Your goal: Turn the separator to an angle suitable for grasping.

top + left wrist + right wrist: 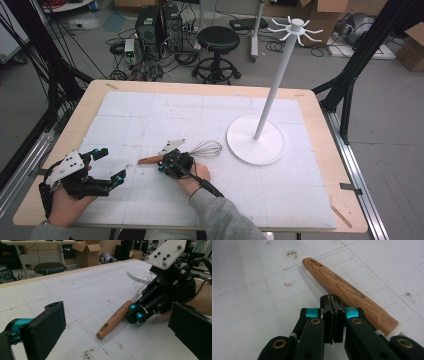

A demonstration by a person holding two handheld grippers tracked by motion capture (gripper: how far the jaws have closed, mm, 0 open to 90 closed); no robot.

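Right tongs (332, 305) shut, low beside whisk handle (352, 296)

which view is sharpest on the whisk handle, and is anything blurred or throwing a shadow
Right gripper view: the whisk handle is crisp, grain and lettering legible, a soft shadow on its left; the right gripper is sharp too. Left gripper view: the left gripper is soft, the background boxes hazy. High view: even light, no glare.

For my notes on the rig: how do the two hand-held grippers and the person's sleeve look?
Both the left gripper and the right gripper are black linkage frames with brass-coloured pivot pins and teal collars near the flat black fingers. Each carries a grey three-cornered plate with dark screws on top. A black cable trails from the right one over a grey sleeve.
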